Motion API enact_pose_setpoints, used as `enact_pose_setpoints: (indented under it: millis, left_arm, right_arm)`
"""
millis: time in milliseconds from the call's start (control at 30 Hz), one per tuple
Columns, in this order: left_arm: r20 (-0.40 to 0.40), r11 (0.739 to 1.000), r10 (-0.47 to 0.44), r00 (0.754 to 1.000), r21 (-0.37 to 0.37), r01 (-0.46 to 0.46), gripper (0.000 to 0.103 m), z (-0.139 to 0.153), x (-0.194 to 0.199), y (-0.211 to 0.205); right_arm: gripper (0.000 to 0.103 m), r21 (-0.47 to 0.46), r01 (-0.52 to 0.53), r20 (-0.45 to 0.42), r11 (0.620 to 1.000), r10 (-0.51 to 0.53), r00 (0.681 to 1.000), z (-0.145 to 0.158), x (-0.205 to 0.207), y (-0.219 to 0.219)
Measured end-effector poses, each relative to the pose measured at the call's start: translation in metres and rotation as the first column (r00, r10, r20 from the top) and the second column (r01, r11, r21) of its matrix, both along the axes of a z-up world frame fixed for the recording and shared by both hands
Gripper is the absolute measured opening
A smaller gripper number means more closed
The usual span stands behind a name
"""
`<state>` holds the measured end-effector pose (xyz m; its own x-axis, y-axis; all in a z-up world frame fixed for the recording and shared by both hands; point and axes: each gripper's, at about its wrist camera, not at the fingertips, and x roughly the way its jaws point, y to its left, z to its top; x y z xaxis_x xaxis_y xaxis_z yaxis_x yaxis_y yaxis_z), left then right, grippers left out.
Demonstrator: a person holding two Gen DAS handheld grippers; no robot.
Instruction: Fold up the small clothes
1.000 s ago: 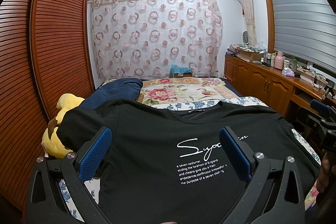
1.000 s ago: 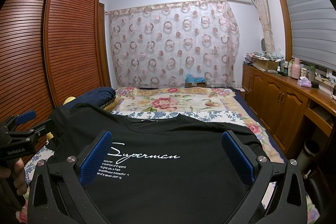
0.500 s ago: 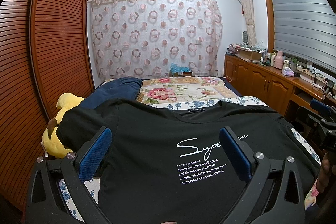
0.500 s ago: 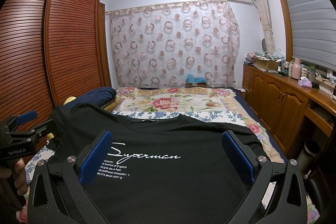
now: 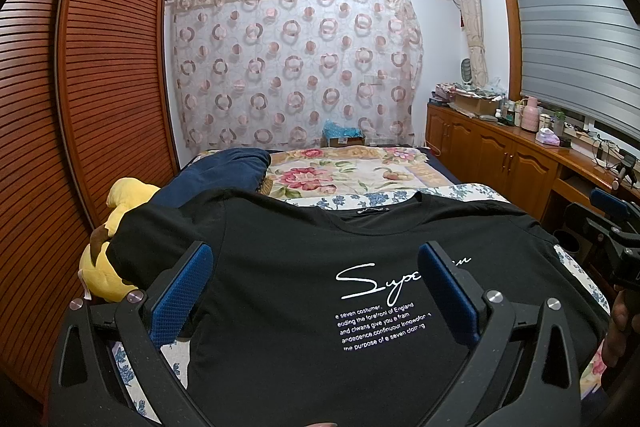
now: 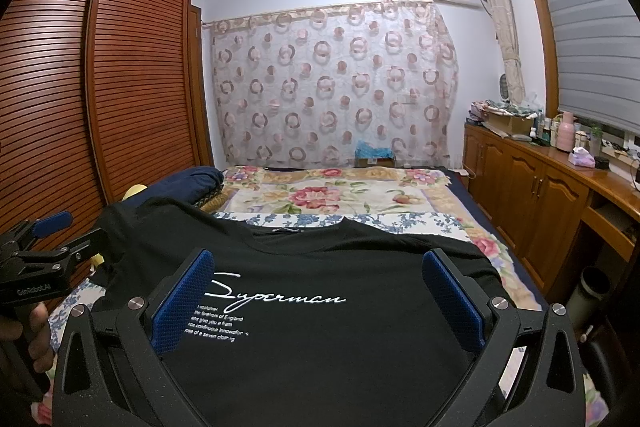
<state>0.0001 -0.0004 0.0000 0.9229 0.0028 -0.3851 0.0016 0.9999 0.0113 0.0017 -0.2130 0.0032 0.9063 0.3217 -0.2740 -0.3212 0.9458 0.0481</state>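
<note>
We see a black T-shirt (image 5: 304, 291) spread face up on the bed (image 5: 400, 195), its white "Superman" script and small block of text readable, its collar at the edge farthest from us. We take the shirt as our landmark.

Our left tongs (image 5: 316, 291) hover above the shirt's chest with their blue pads (image 5: 182, 301) spread wide apart, gripping nothing; the shirt lies below and between the two fingers, and the right-hand pad hides the middle of the printed word. Our right tongs (image 6: 318, 297) are likewise wide apart and empty over the shirt's chest, the script running between their pads (image 6: 454, 301). Whether either set touches the cloth we cannot tell from these angles; they seem to be above it.

In the right wrist view the left tongs (image 6: 44, 247) show at the shirt's left sleeve, with a hand (image 6: 28, 339) on the handle. In the left wrist view the right tongs (image 5: 614, 227) appear beyond the shirt's right sleeve.

A yellow plush toy (image 5: 116, 227) lies partly under the shirt's left sleeve. Beyond the collar are a navy blue bundle (image 5: 220, 175) and a floral blanket (image 5: 344, 175). A louvred wooden wardrobe (image 5: 80, 87) stands to the shirt's left, wooden cabinets (image 6: 528, 187) to its right.
</note>
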Motion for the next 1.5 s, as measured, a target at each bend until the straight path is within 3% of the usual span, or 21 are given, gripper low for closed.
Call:
enact_pose_setpoints:
  millis: [567, 1167, 1433, 1500]
  left_arm:
    - [-0.029, 1.000, 0.006, 1.000, -0.012, -0.006, 0.103, -0.008, 0.001, 0.003]
    - [-0.129, 0.991, 0.130, 0.983, -0.010, -0.132, 0.103, -0.031, 0.016, 0.087]
    - [-0.208, 0.994, 0.105, 0.973, -0.014, -0.110, 0.102, -0.052, 0.025, 0.131]
    - [-0.228, 0.994, 0.092, 0.969, -0.031, -0.102, 0.095, -0.057, 0.027, 0.141]
  right_arm:
    - [0.103, -0.010, -0.032, -0.013, 0.999, 0.032, 0.999, 0.003, 0.008, 0.006]
    - [0.103, -0.057, -0.147, -0.049, 0.988, 0.144, 0.988, 0.002, 0.041, 0.010]
    - [0.103, -0.091, -0.216, -0.112, 0.972, 0.206, 0.972, -0.004, 0.065, 0.011]
    - [0.103, -0.098, -0.234, -0.130, 0.967, 0.221, 0.967, -0.005, 0.071, 0.010]
